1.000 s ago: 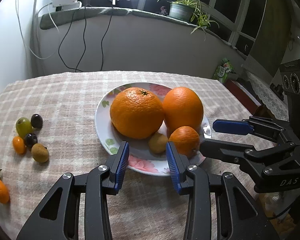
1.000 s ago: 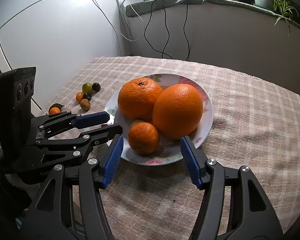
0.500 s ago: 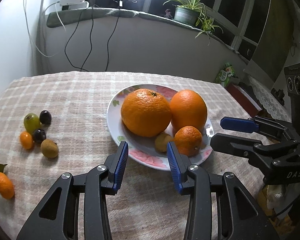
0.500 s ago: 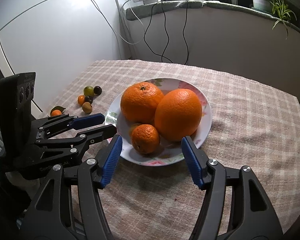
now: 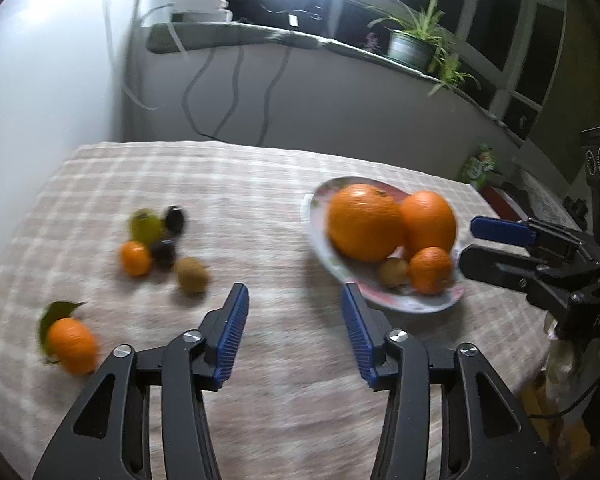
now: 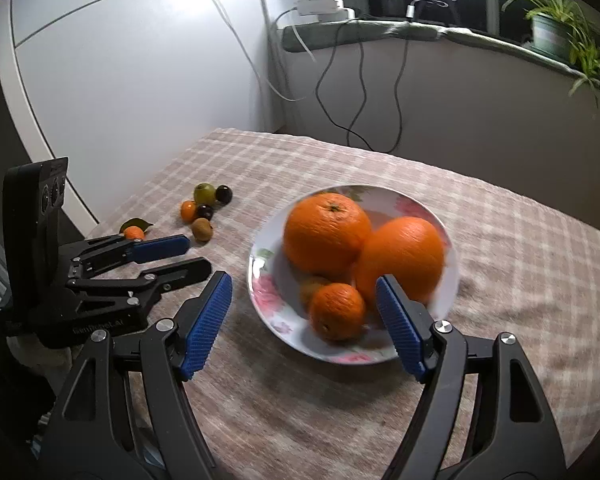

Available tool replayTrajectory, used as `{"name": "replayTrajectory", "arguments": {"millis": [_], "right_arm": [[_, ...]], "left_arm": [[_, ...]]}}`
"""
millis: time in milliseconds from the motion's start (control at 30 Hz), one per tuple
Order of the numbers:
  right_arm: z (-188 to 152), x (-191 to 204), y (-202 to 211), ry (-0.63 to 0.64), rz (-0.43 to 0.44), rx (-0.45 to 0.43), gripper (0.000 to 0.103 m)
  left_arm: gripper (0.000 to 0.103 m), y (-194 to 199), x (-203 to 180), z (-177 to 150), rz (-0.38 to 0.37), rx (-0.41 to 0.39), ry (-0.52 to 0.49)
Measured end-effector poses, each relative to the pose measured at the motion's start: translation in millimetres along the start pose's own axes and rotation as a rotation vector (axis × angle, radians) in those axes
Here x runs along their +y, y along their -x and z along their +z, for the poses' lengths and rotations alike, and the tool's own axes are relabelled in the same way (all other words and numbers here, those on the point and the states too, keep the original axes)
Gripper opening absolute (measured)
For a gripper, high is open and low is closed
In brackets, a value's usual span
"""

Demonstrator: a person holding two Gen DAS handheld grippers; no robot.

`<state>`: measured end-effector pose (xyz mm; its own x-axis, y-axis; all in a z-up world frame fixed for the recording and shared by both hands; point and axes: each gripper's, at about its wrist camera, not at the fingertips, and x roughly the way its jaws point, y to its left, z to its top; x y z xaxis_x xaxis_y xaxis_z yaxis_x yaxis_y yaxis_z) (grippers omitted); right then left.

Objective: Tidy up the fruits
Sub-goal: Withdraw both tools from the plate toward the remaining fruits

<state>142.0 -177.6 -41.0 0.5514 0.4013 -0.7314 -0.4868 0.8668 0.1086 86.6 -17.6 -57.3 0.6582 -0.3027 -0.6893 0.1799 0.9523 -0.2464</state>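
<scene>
A floral plate [image 5: 428, 302] [image 6: 276, 320] holds two large oranges [image 5: 364, 226] [image 6: 326, 232], a small mandarin [image 5: 430, 270] [image 6: 336, 310] and a brown kiwi [image 5: 394, 272]. Loose on the cloth lie a kiwi [image 5: 192, 274] [image 6: 202, 229], a small orange fruit [image 5: 135, 258], a green fruit [image 5: 146, 226], two dark plums [image 5: 164, 252], and a mandarin with a leaf [image 5: 71, 344] [image 6: 133, 232]. My left gripper [image 5: 294, 332] [image 6: 180, 256] is open and empty over bare cloth between the loose fruit and the plate. My right gripper [image 6: 304, 322] [image 5: 472, 246] is open and empty at the plate's near edge.
The table has a checked cloth [image 6: 520, 248] and stands against a white wall with hanging cables [image 6: 360, 80]. A windowsill with a potted plant [image 5: 410, 46] runs behind. The table's right edge drops off near a green packet [image 5: 478, 164].
My left gripper has swung left and away from the plate, toward the loose fruit, and opened a little wider. The right gripper has drawn back slightly from the plate, still open.
</scene>
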Motion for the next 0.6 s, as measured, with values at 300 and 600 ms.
{"name": "replayTrajectory", "arguments": {"millis": [300,600], "right_arm": [[11.3,29.0,-15.1,0.081,0.025,0.001,0.088],[26.8,65.9,-35.0,0.156,0.087,-0.002,0.088]], "left_arm": [[0.063,31.2,51.7,-17.4,0.141,-0.032,0.06],[0.063,47.0,94.2,-31.0,0.21,-0.035,0.124]]}}
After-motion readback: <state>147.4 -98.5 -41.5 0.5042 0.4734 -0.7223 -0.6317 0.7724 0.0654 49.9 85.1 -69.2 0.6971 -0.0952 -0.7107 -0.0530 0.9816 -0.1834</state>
